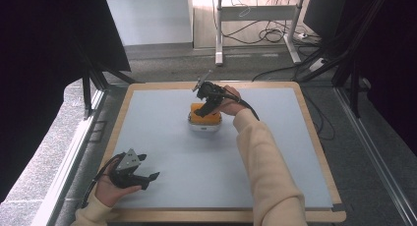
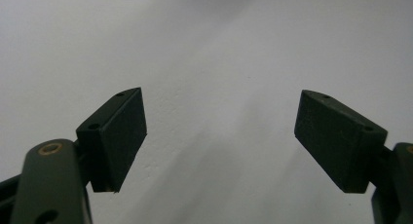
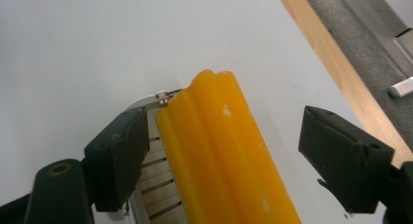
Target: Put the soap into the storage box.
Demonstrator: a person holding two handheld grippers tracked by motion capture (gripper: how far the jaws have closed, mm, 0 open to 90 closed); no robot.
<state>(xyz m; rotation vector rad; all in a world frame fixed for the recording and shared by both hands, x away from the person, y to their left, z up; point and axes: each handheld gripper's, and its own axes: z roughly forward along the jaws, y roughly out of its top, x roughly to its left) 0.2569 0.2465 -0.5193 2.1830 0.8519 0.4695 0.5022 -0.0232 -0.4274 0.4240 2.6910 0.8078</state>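
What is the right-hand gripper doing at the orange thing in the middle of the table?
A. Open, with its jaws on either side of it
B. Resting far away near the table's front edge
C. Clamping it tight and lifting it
A: the right gripper has its jaws spread apart, with the orange block between them, one jaw standing clear of it.

No readable text, label, brand, number or sign anywhere. Orange ribbed plastic block [image 3: 224, 156]: plain surface, no print. White slotted base [image 3: 158, 182] beneath it: no marking legible. Pale grey mat on wooden counter [image 1: 275, 152]: blank. Black tongs, left [image 2: 220, 136] and right [image 3: 234, 151]: no lettering on pads. Background equipment in high view too small and dim to read.
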